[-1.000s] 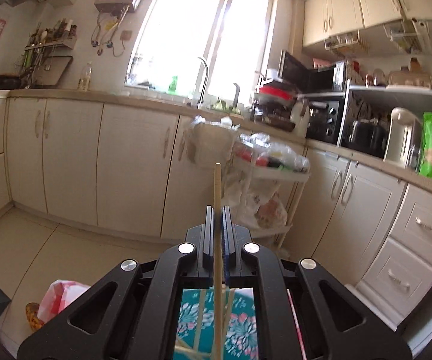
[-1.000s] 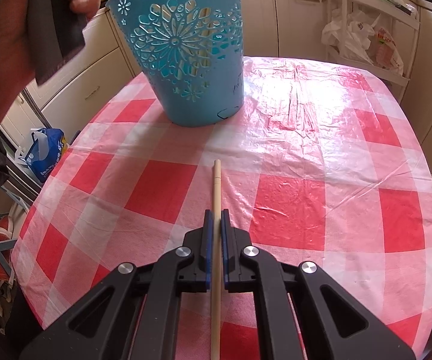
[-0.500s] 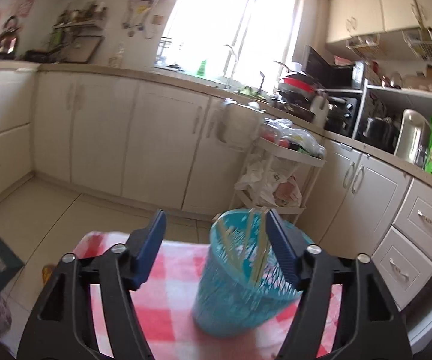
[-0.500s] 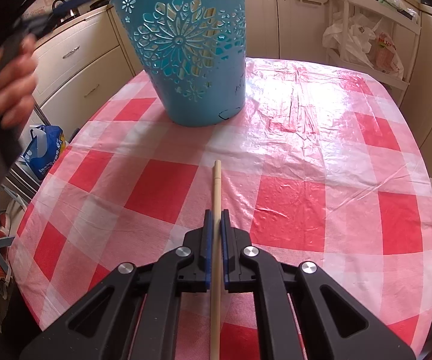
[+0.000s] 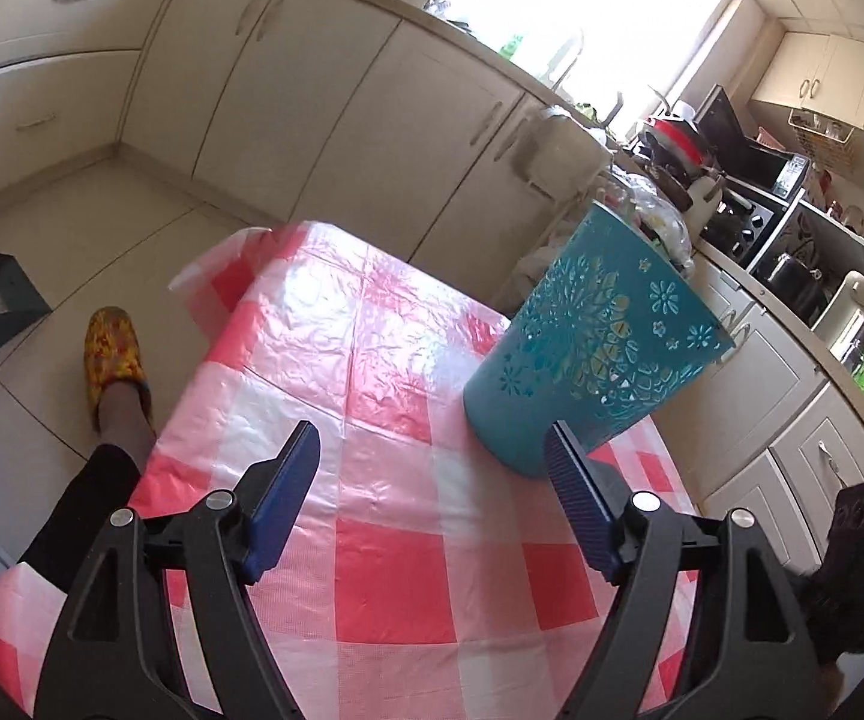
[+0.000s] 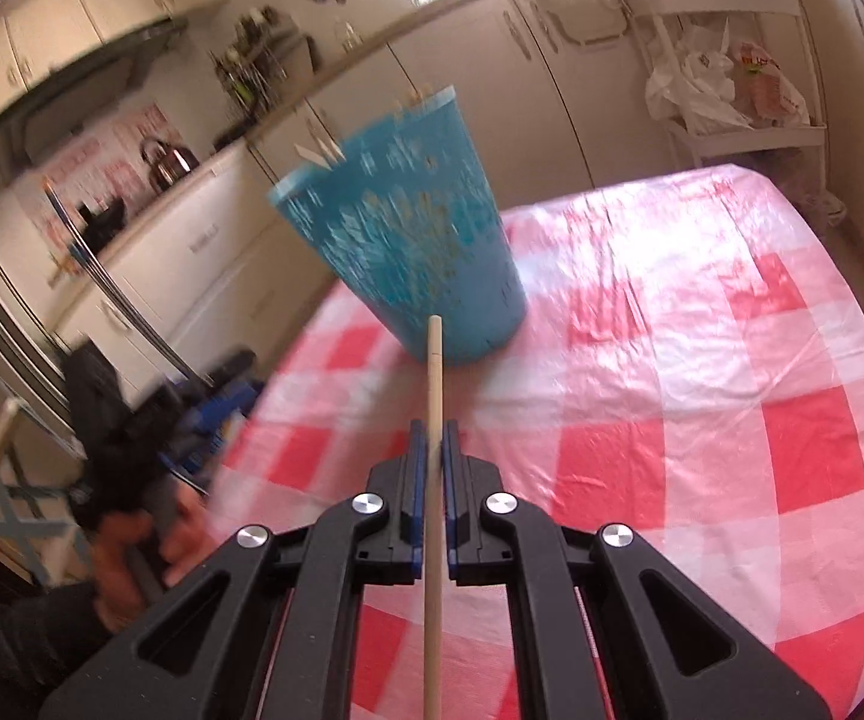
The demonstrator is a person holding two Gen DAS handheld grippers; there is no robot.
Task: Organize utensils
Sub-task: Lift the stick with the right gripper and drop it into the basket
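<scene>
Your left gripper (image 5: 432, 468) just opened, nothing between its jaws, above the checked tablecloth (image 5: 384, 540), your right gripper (image 6: 430, 450) clamped on a chopstick (image 6: 434, 396), blurred teal basket (image 6: 408, 252) probably holding more sticks

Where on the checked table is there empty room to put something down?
Most of the checked tablecloth is bare: the wide stretch to the right of the blue basket and the squares in front of it, toward the tools. The only crowded spot is the basket itself, with sticks poking out of its top.
</scene>
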